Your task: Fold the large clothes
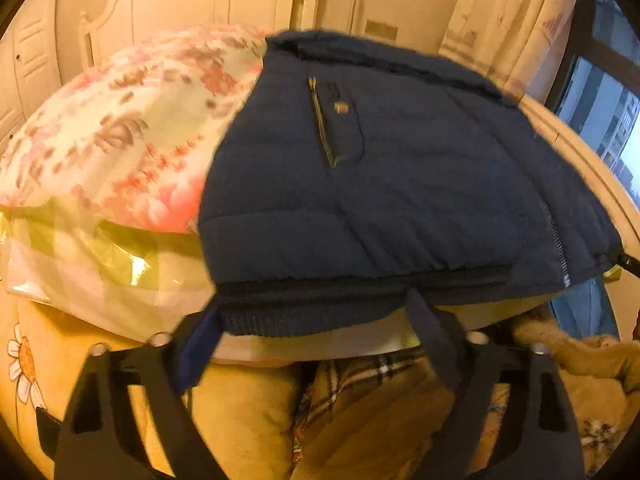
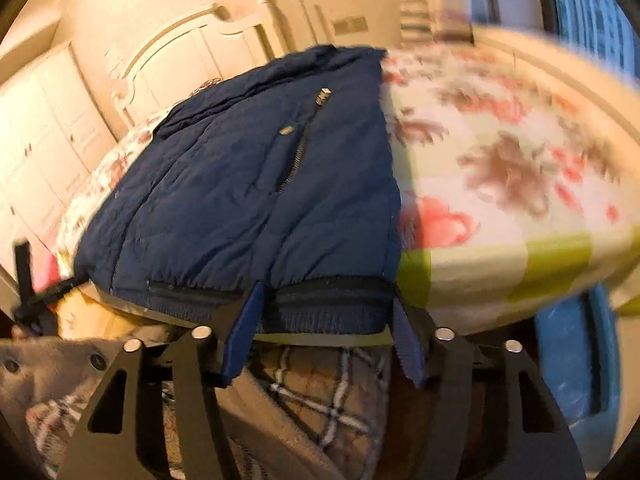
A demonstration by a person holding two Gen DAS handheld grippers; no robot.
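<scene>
A navy quilted jacket (image 1: 400,184) lies folded on the floral bedcover (image 1: 132,132), its ribbed hem (image 1: 320,312) hanging over the near bed edge. My left gripper (image 1: 316,332) straddles the left end of that hem; its blue pads (image 1: 196,352) stand wide apart and the cloth between them is not bunched. In the right wrist view the jacket (image 2: 248,200) fills the middle. My right gripper (image 2: 326,336) straddles the hem's right end (image 2: 328,312), with its pads (image 2: 244,332) close beside the cloth and no visible pinch.
A white carved headboard (image 1: 200,0) stands behind the bed. Below the bed edge lie a plaid garment (image 2: 328,392) and yellow bedding (image 1: 240,420). A window (image 1: 608,120) is at the right. A blue bin (image 2: 568,352) stands beside the bed.
</scene>
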